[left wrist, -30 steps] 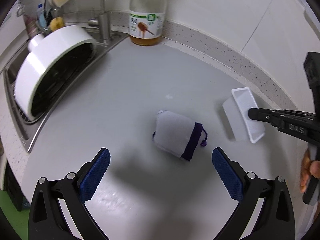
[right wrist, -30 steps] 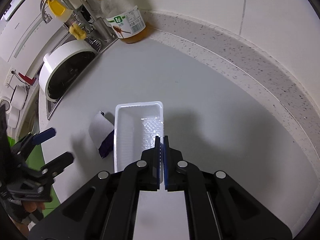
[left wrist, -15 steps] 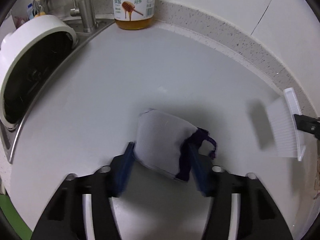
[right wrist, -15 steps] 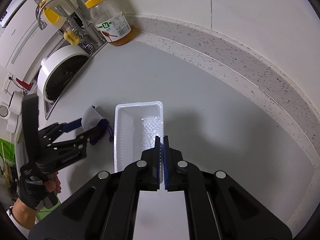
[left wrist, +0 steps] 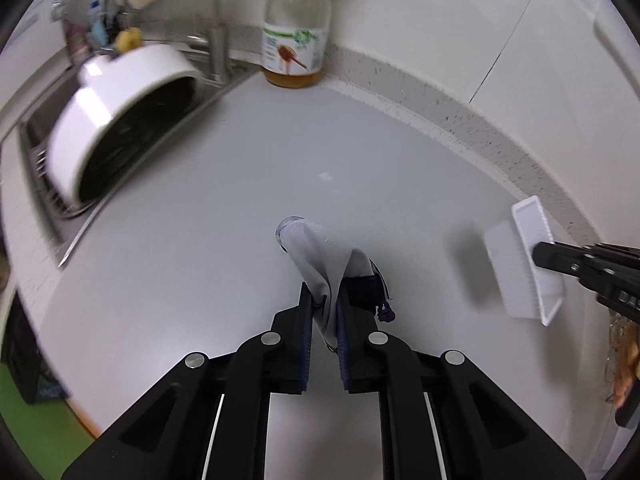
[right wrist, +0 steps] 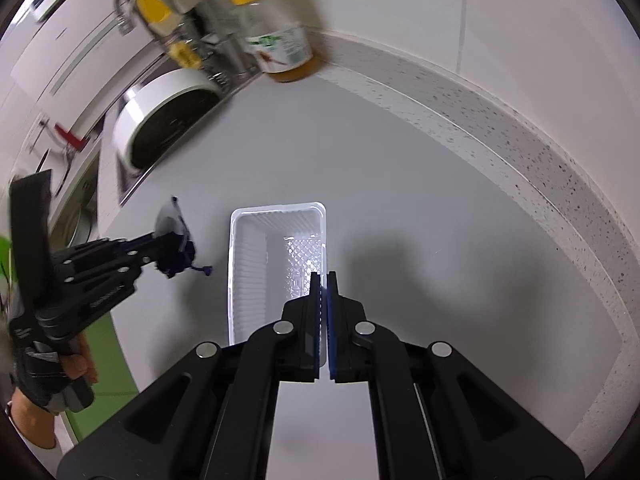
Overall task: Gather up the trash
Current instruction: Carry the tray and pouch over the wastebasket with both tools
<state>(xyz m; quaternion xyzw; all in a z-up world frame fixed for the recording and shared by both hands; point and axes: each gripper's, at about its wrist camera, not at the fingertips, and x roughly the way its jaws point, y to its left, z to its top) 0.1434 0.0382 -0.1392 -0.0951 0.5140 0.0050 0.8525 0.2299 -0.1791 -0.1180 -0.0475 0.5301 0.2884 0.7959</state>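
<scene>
My left gripper (left wrist: pixel 323 300) is shut on a small grey cloth pouch (left wrist: pixel 320 252) with a dark purple band and drawstring, and holds it above the grey counter (left wrist: pixel 240 208). It also shows in the right wrist view (right wrist: pixel 170 222), to the left of the tray. My right gripper (right wrist: pixel 324 280) is shut on the rim of a white plastic tray (right wrist: pixel 276 264) and holds it off the counter. In the left wrist view the tray (left wrist: pixel 516 264) hangs tilted at the right, with the right gripper (left wrist: pixel 538 250) on its rim.
A honey jar (left wrist: pixel 296 36) with a yellow lid stands at the back against the wall. A white round pot (left wrist: pixel 116 120) leans in the sink (left wrist: pixel 36 152) at the left, by the tap (left wrist: pixel 218 28). A speckled backsplash (left wrist: pixel 480 136) bounds the counter.
My left gripper closed on the pouch and lifted it off the counter. My right gripper kept its hold on the tray and raised it a little.
</scene>
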